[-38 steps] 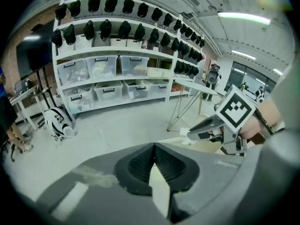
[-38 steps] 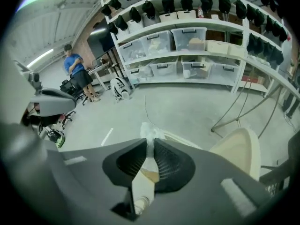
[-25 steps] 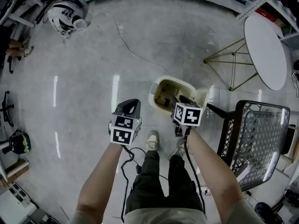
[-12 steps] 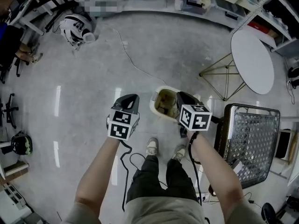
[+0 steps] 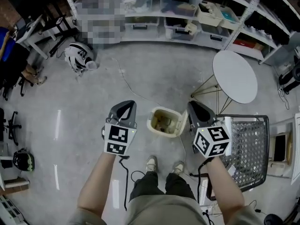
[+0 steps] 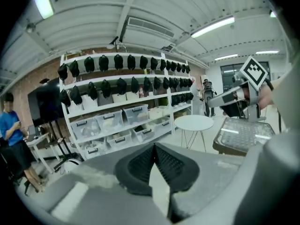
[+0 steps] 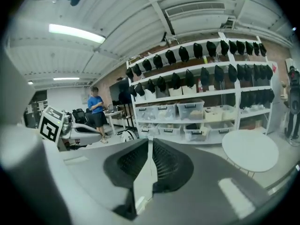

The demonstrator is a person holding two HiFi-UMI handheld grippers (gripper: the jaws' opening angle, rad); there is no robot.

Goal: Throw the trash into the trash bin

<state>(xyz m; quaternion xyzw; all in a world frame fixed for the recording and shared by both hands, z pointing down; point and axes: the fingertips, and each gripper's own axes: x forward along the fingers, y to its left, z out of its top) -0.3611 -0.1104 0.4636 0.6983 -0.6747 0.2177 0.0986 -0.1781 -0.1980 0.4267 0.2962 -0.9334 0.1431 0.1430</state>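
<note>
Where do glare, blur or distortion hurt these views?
Head view: wide-angle bowing of the white storage shelves, light streaks on the glossy grey floor, cream open trash bin sharp. Left gripper view: heavy fisheye, dark corners, soft jaws. Right gripper view: same, plus a bright ceiling strip light.

Contents of the cream plastic trash bin (image 5: 151, 121) are too small to tell; the black wire-mesh cart (image 5: 253, 149) is partly hidden behind the right gripper (image 5: 194, 106).

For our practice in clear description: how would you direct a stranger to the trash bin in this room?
Find the round white table in front of the long shelves. Nearer the person, just ahead of their shoes, stands the trash bin. It is a small cream open-topped tub, unlike the dark wire-mesh chair beside it.
</note>
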